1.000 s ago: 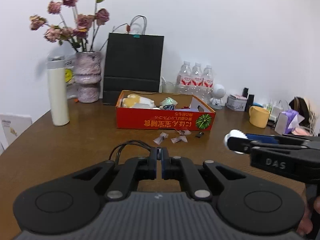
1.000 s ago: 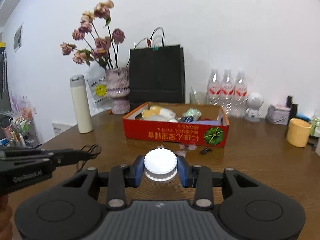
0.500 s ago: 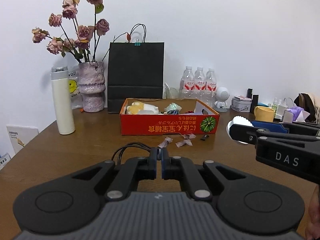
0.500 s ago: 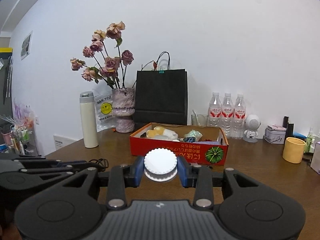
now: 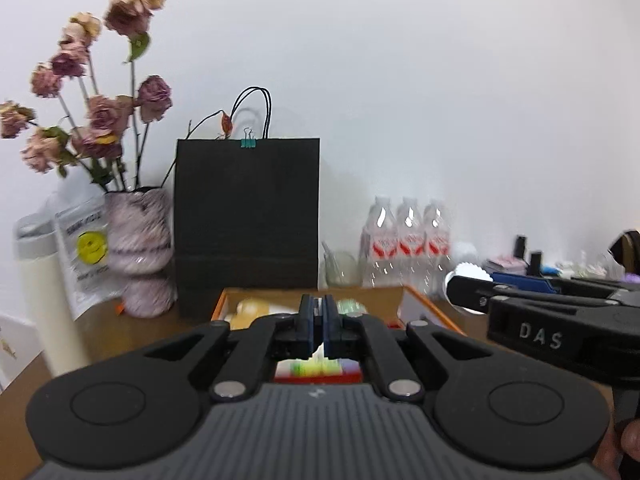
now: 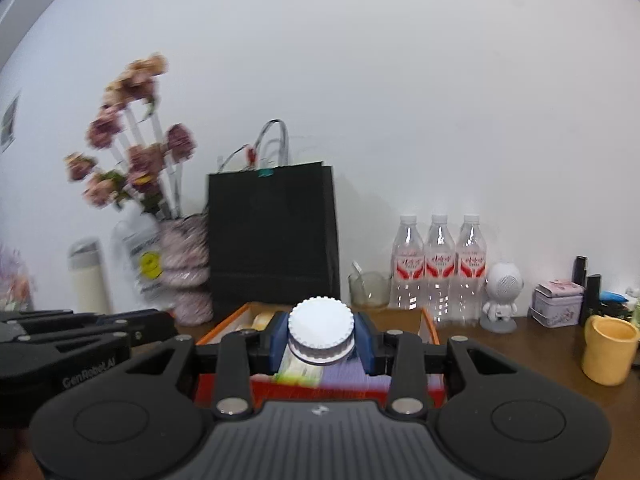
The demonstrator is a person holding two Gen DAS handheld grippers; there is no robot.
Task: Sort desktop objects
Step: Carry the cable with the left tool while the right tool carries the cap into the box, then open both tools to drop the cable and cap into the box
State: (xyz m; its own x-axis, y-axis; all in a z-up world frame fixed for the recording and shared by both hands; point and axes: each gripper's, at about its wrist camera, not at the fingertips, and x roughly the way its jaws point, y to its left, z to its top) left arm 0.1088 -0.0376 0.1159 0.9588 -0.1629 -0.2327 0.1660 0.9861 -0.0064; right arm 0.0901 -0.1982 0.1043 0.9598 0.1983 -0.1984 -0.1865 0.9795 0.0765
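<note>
My right gripper [image 6: 321, 334] is shut on a white ridged bottle cap [image 6: 321, 326] and holds it over the near side of the red cardboard box [image 6: 430, 326]. The cap also shows in the left wrist view [image 5: 468, 276], at the tip of the right gripper. My left gripper [image 5: 319, 328] is shut with its pads together, above the same box [image 5: 420, 300], which holds yellow and green packets. I cannot tell whether the left gripper pinches anything.
A black paper bag [image 5: 248, 216] stands behind the box, with a vase of dried roses [image 5: 138, 248] and a white flask [image 5: 44, 296] to the left. Three water bottles [image 6: 440, 268], a small robot figure [image 6: 502, 298], a tin [image 6: 558, 304] and a yellow mug [image 6: 608, 356] stand right.
Both grippers have moved forward and up, from above the bare table to over the red box. The right gripper still holds the white cap. The black cable has left the view.
</note>
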